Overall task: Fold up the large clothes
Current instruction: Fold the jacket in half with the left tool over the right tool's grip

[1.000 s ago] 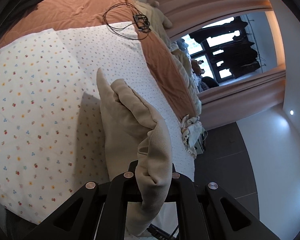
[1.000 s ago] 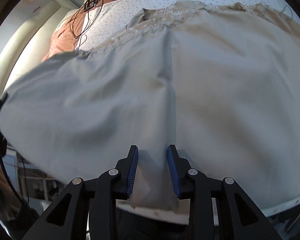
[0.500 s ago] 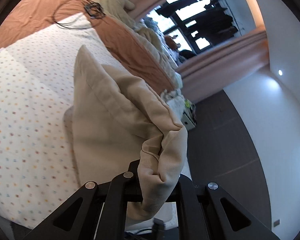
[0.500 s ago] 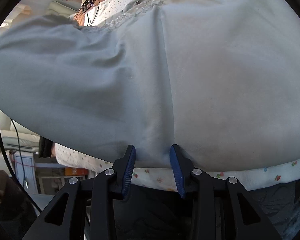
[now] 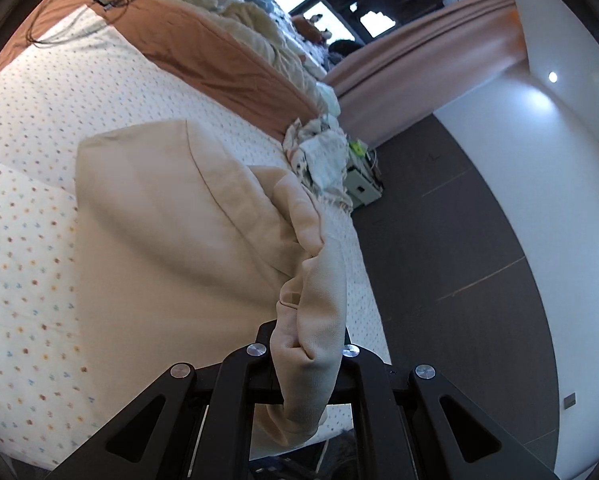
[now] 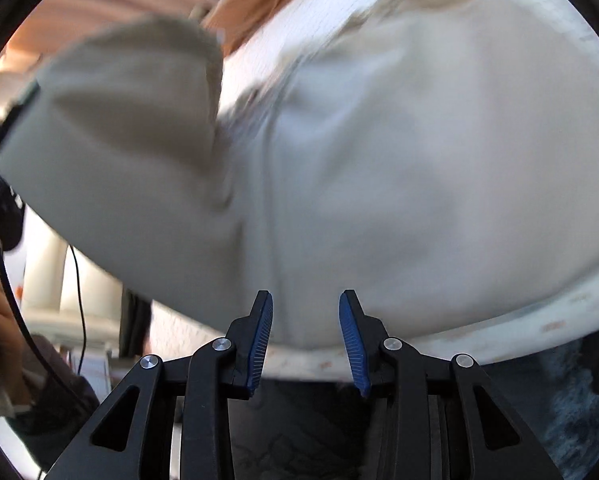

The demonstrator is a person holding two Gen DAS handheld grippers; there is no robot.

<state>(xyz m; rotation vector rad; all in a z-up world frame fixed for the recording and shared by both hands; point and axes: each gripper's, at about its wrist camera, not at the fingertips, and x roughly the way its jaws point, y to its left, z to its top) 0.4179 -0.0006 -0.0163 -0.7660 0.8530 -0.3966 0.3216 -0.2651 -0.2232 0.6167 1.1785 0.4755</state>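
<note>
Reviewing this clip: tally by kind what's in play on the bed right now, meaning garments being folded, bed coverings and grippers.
Beige garment: 1
Bed coverings: 2, the dotted white sheet and the rust-orange blanket
Grippers: 2, the left gripper shut on a bunched fold of the garment, the right gripper open at its edge
Total: 5

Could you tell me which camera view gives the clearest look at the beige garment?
The left wrist view: the beige garment is sharp, draped on the bed and bunched in the left gripper. The right wrist view shows it blurred, filling the frame.
</note>
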